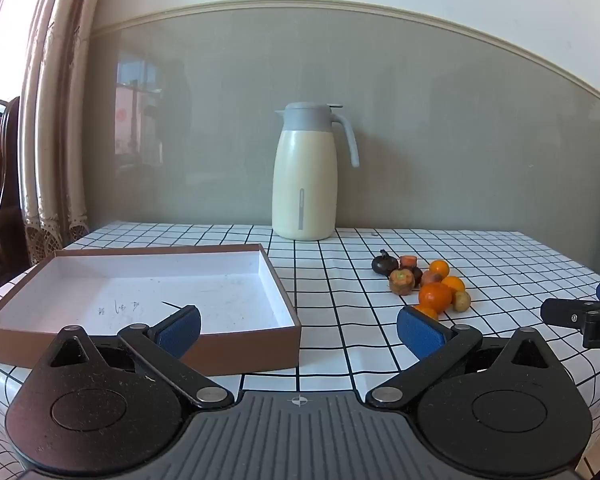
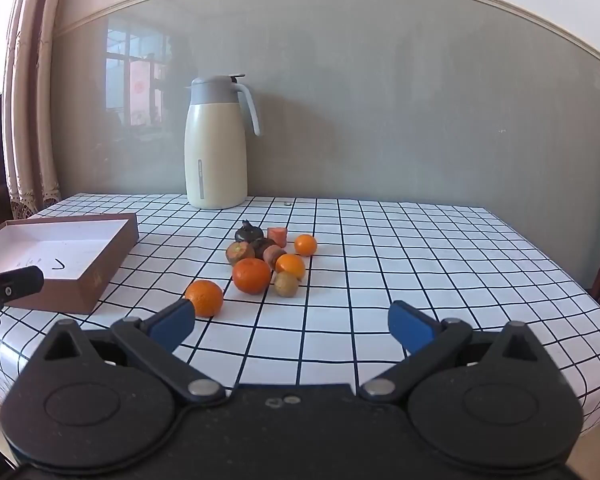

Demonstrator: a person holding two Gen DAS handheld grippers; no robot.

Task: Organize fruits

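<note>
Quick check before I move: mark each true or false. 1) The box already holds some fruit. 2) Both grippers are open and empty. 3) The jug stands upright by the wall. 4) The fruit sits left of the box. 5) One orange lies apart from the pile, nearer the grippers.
1) False: the box holds no fruit.
2) True: the left gripper and right gripper stand open with nothing between the pads.
3) True: the jug is upright.
4) False: the fruit pile lies right of the box.
5) True: the lone orange lies apart from the pile.
</note>
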